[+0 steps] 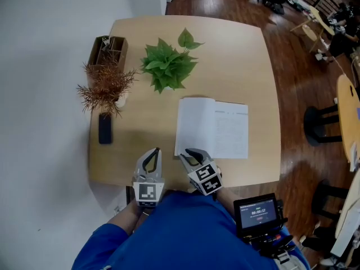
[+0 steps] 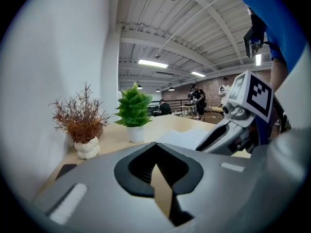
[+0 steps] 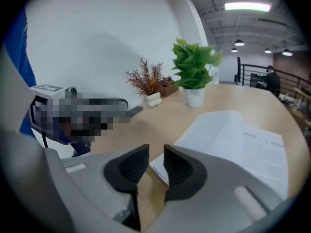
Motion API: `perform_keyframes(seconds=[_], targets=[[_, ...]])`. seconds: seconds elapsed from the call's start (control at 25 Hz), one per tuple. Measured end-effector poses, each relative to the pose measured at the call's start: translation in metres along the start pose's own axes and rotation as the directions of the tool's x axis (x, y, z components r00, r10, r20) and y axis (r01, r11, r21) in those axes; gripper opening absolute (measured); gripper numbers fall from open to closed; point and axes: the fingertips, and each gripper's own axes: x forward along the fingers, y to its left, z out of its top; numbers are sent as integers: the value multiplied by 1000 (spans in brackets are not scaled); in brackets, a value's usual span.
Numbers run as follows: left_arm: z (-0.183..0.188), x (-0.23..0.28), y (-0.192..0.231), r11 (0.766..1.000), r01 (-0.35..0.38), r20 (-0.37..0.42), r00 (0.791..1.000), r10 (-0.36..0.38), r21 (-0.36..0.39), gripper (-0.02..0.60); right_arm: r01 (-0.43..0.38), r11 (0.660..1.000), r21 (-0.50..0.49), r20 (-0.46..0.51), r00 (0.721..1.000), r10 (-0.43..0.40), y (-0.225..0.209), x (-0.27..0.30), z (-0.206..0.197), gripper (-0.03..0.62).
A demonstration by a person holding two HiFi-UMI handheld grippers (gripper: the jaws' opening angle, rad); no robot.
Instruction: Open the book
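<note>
1. Light wooden square table (image 1: 242, 49) with rounded corners; everything sits on it.
2. White-paged paper book (image 1: 212, 127): lying open and flat, right of centre, towards the table's front edge.
3. Green leafy potted plant (image 1: 167, 66): behind the book, mid-table.
4. Rust-brown dried shrub in a white pot (image 1: 106, 86): at the left edge, with a brown wooden box (image 1: 107, 48) behind it.
5. Right gripper (image 1: 188, 153): jaws released with a clear gap and nothing between them, just short of the book's near-left corner.
6. Left gripper (image 1: 152, 152): jaws clenched tip to tip and empty, just left of the right gripper.
7. Black flat rectangular slab (image 1: 104, 128): in front of the shrub.
</note>
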Motion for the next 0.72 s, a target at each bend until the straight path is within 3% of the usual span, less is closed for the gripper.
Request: perform_keyframes(seconds=[0.2, 0.44, 0.52, 0.64, 0.72], targets=[[39, 6, -35, 990, 31, 97, 994, -45, 141, 6, 163, 978, -130, 132, 980, -146, -33, -56, 15, 87], [82, 7, -97, 945, 26, 203, 974, -97, 327, 6, 347, 900, -265, 266, 923, -277, -70, -138, 16, 87], [91, 5, -117, 938, 27, 219, 970, -108, 345, 6, 381, 868, -317, 288, 911, -295, -78, -166, 7, 87], [106, 0, -149, 941, 42, 247, 960, -131, 337, 6, 430, 795, -429, 332, 893, -304, -86, -208, -3, 87], [114, -4, -170, 944, 49, 263, 955, -140, 326, 6, 445, 779, -442, 349, 885, -307, -88, -238, -5, 86]])
